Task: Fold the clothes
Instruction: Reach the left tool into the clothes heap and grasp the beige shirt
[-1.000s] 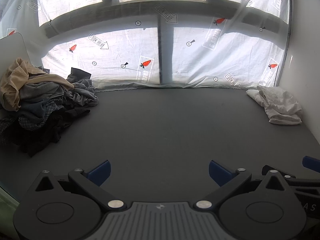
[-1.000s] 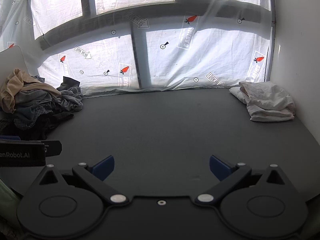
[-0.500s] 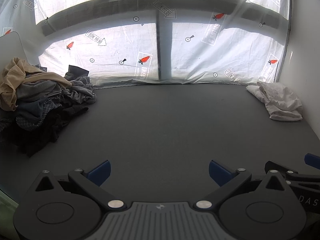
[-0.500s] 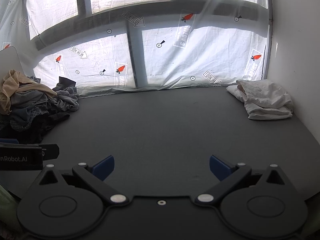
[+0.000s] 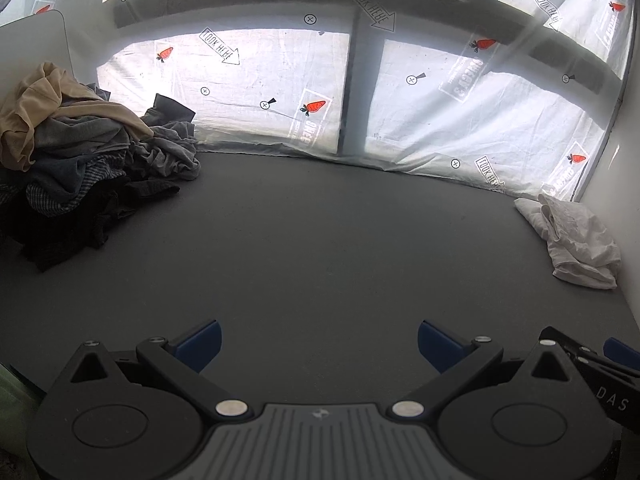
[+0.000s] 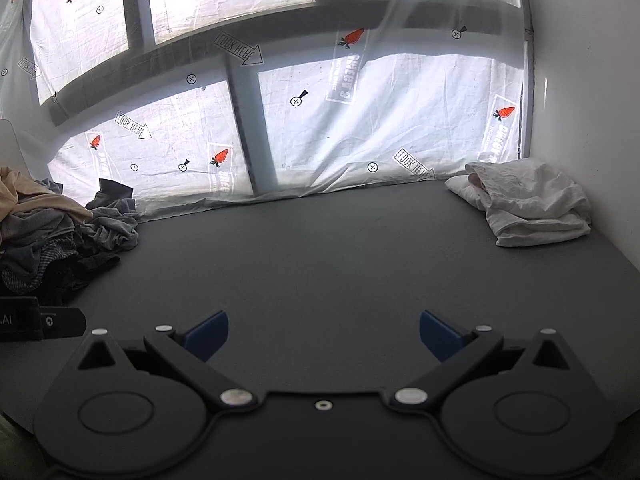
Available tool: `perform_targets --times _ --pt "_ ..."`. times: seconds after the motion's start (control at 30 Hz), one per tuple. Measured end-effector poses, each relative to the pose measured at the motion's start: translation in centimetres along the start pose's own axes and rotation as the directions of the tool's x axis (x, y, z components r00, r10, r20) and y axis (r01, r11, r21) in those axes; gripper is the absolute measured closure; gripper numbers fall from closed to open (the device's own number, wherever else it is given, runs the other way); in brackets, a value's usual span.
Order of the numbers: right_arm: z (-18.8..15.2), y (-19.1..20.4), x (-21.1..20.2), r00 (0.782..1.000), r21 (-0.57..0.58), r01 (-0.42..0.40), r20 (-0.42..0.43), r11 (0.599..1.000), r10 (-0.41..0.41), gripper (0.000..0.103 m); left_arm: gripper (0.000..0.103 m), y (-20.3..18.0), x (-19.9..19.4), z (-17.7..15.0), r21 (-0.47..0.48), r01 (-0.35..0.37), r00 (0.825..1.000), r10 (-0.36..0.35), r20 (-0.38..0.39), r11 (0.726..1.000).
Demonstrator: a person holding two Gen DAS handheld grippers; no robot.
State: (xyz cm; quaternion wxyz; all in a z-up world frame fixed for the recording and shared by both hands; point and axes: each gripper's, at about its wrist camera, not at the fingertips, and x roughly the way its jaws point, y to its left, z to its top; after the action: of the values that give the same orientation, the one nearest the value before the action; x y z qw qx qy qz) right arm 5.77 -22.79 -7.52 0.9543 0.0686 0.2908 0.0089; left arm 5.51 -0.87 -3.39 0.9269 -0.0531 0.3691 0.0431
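Change: both views have swung a little since a second ago; nothing picked up.
Left gripper (image 5: pixel 318 342): jaws spread, empty.
Right gripper (image 6: pixel 324 334): jaws spread, empty.
Pile of clothes (image 5: pixel 80 160): far left of folded white garment (image 6: pixel 528 208), untouched.
Surface (image 6: pixel 320 256): bare between them.
Meaning: next garment likely awaits fetching.

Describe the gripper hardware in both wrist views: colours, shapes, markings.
Both match: black bodies with two round discs, angled black linkage arms with silver pivot pins, blue finger pads. The left gripper has a ribbed grey centre plate with a small logo; the right gripper has a plain black centre with one screw. No cables or sleeves show.
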Motion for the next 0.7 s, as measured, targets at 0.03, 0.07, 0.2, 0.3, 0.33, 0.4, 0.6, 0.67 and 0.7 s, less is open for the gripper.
perform_targets --times 0.03,0.07,0.2,0.3,0.33,0.4,0.6,0.67,0.7 --pt "0.3 -0.2 0.9 1.0 -0.002 0.002 -0.007 1.0 -0.002 0.0 0.0 0.0 0.5 0.4 -0.012 -0.011 1.0 0.011 -0.003 1.0" --pt "0.7 -0.4 1.9 1.0 -0.001 0.006 -0.014 1.0 -0.006 0.0 0.0 0.0 1.0 0.9 -0.023 -0.022 1.0 0.021 -0.005 1.0" --pt "2.7 -1.2 5.9 0.998 0.029 -0.001 -0.056 1.0 0.002 0.0 0.0 0.6 2.3 2.9 -0.095 -0.07 0.998 0.07 -0.005 0.993" --pt "4.2 -1.1 8.8 0.997 0.022 -0.02 -0.08 1.0 0.022 0.0 0.0 1.8 3.4 3.9 -0.194 -0.083 0.997 0.082 -0.013 0.978" --pt "4.6 -0.9 9.7 0.996 0.012 -0.026 -0.084 1.0 0.027 0.0 0.0 2.3 3.9 4.1 -0.225 -0.081 0.997 0.078 -0.022 0.971" --pt "5.1 -0.3 11.3 0.996 -0.013 -0.04 -0.087 0.999 0.038 0.0 0.0 3.4 4.7 4.4 -0.27 -0.102 0.995 0.097 -0.035 0.957" --pt "5.0 2.0 14.7 0.986 -0.056 -0.085 -0.151 0.995 0.075 0.0 0.0 7.5 6.6 5.0 -0.365 -0.175 0.985 0.159 -0.073 0.915" --pt "4.9 3.2 15.8 0.983 -0.068 -0.09 -0.166 0.994 0.077 0.0 0.0 9.5 7.4 5.3 -0.395 -0.185 0.983 0.166 -0.082 0.9" --pt "4.9 3.8 16.3 0.983 -0.072 -0.089 -0.169 0.993 0.076 0.0 0.0 10.3 7.8 5.6 -0.407 -0.188 0.982 0.167 -0.087 0.894"
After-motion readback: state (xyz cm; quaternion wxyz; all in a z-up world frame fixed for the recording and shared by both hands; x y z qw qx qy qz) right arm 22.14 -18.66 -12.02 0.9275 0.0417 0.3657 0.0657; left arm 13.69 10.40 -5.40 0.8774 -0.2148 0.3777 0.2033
